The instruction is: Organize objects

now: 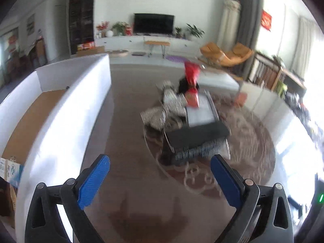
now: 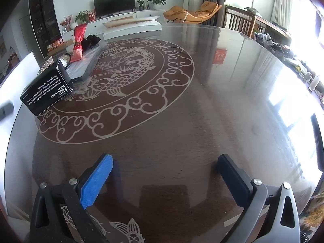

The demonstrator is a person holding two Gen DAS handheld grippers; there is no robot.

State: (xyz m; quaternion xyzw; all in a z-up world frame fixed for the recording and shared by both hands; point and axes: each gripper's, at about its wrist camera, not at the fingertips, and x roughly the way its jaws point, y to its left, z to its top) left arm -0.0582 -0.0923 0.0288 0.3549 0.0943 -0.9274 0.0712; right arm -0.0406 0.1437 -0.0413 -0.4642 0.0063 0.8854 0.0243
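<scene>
Both grippers, left [image 1: 160,174] and right [image 2: 165,174], have jaws wide apart, holding nothing. Black box [image 2: 47,88] sits on the table [image 2: 202,121], far left of the right jaws, its long axis slanting up-right; in the left view [image 1: 197,135] it lies straight ahead, so the left looks better lined up

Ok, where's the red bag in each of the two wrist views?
Left wrist: the red bag is just right of centre, in the upper half, blurred, standing among the pile of items behind the black box.
Right wrist: the red bag is far upper left, behind the black box.
Shared landmark: the TV against the back wall.
</scene>
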